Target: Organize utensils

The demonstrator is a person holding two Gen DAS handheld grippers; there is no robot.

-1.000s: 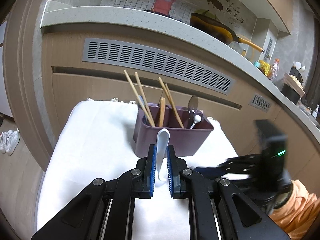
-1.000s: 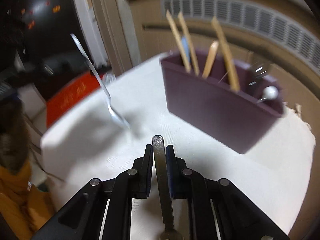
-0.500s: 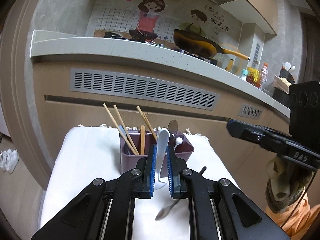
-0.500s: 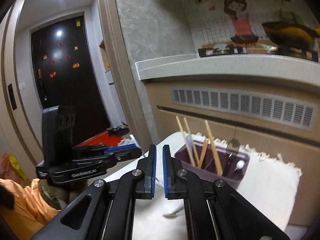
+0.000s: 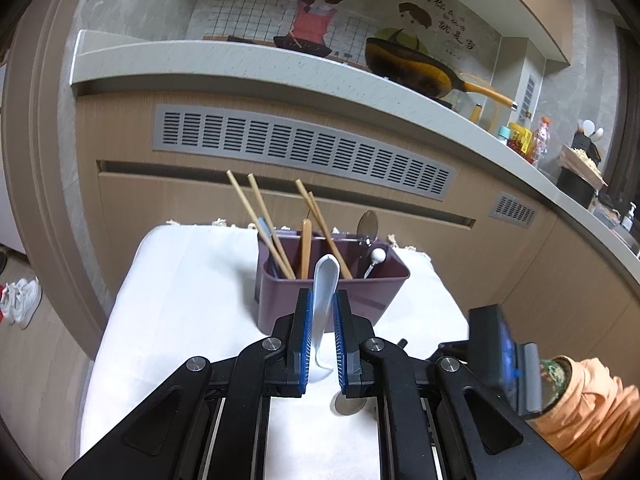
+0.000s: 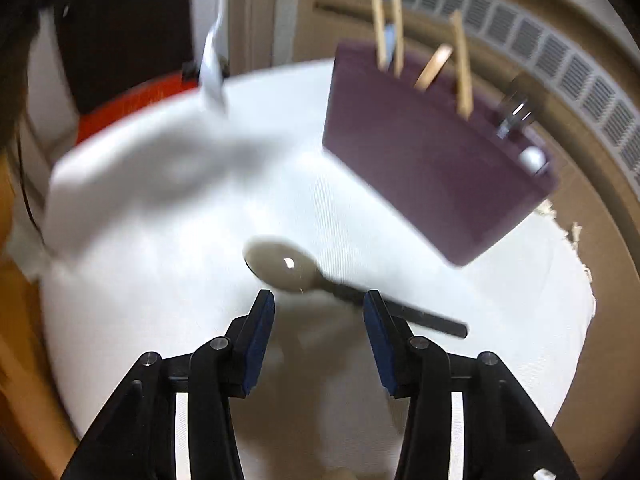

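My left gripper [image 5: 322, 312] still pinches the white spoon [image 5: 325, 300], upright before the caddy [image 5: 332, 300] as a second ago. My right gripper [image 6: 319, 336], clamped on the metal spoon [image 6: 288, 266] then, now has jaws opening over it on the cloth [image 6: 160, 280].

a matt purple plastic holder [image 5: 332, 300] stands on white woven cloth [image 6: 180, 280]. wooden chopsticks [image 5: 260, 224] stand in the holder; in front of the holder lies a glossy metal spoon [image 6: 284, 266].
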